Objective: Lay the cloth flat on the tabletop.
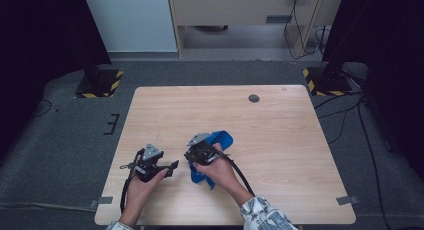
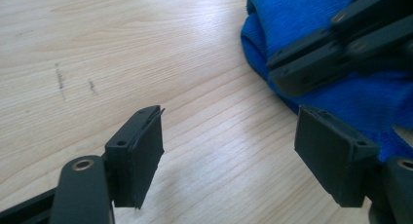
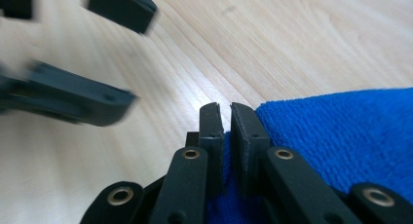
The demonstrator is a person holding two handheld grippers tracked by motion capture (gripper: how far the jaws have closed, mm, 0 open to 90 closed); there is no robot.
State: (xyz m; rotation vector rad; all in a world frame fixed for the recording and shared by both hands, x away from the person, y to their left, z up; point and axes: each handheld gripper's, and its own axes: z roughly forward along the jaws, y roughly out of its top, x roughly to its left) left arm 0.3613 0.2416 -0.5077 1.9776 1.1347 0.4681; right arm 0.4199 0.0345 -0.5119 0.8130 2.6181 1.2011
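A blue cloth [image 1: 220,139] lies crumpled on the wooden table [image 1: 280,140], near its front middle. My right gripper [image 1: 190,158] is shut on the cloth's edge; in the right gripper view the blue fabric [image 3: 341,136] is pinched between the nearly touching pads [image 3: 226,121]. My left gripper [image 1: 173,168] stands open just left of the cloth, its jaws pointing toward the right gripper. In the left gripper view its pads [image 2: 229,141] are wide apart over bare wood, with the cloth [image 2: 302,19] and the right gripper [image 2: 280,73] just ahead at upper right. The left gripper [image 3: 136,58] shows blurred in the right gripper view.
A small dark round hole [image 1: 254,98] sits near the table's far edge. Two black stands with yellow-striped bases [image 1: 97,82] [image 1: 325,80] flank the far corners on the floor. Cables trail on the floor at right. Bare wood spreads behind and to the right of the cloth.
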